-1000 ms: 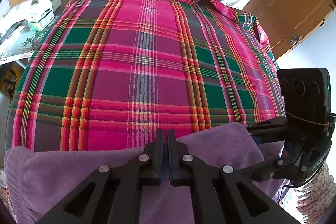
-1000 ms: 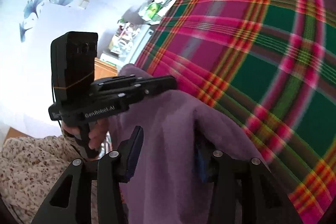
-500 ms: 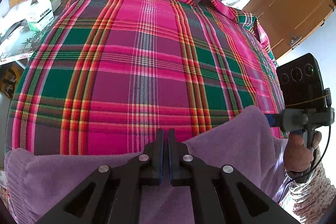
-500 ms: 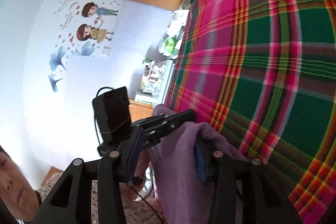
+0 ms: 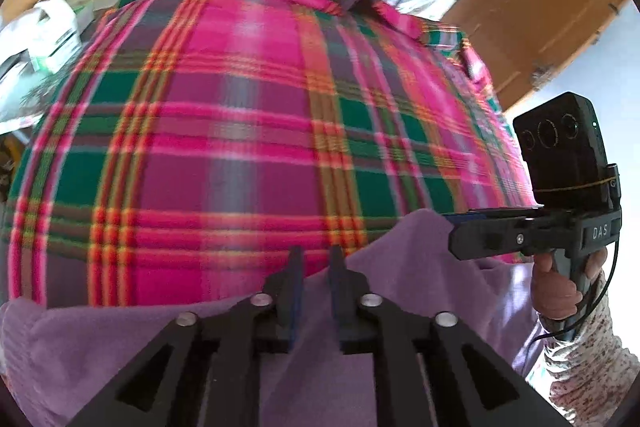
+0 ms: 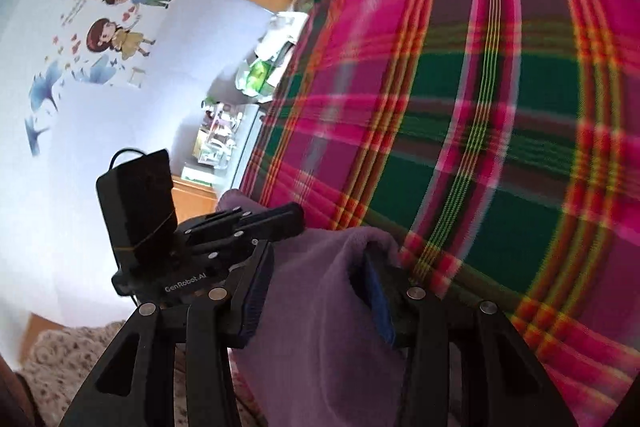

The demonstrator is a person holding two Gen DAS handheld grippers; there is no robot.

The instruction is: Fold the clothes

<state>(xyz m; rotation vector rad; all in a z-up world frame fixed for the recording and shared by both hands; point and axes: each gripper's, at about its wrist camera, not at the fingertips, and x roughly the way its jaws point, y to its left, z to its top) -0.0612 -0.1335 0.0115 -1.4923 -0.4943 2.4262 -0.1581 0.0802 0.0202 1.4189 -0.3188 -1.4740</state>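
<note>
A plaid cloth [image 5: 256, 131] in pink, green and purple covers the table and fills most of both views; it serves here as the landmark. To the left of the plaid cloth, in the left wrist view, white boxes [image 5: 52, 35] sit blurred at the table's far edge.

Along the near edge of the plaid cloth lies a purple garment [image 5: 120, 347], soft and fleecy, draped over that edge. The left gripper [image 5: 316, 263] sits at the middle of the near edge of the plaid cloth, its 2 fingers standing a little apart over a raised ridge of the purple garment; whether they pinch the fabric cannot be told.

Toward the right end of the near edge, the right gripper [image 5: 460, 217] comes in sideways, its tips at a raised fold of the purple garment, with a hand [image 5: 560, 291] in a patterned sleeve [image 5: 588, 367] on its handle.

In the right wrist view, the right gripper [image 6: 316, 283] has its 2 fingers set wide with a thick bunch of the purple garment [image 6: 320, 327] held between the blue pads [image 6: 376, 299]. The left gripper [image 6: 280, 217] shows just left of it, at the corner of the plaid cloth [image 6: 480, 107]. Left of that, cartoon stickers [image 6: 120, 19] mark a white wall.
</note>
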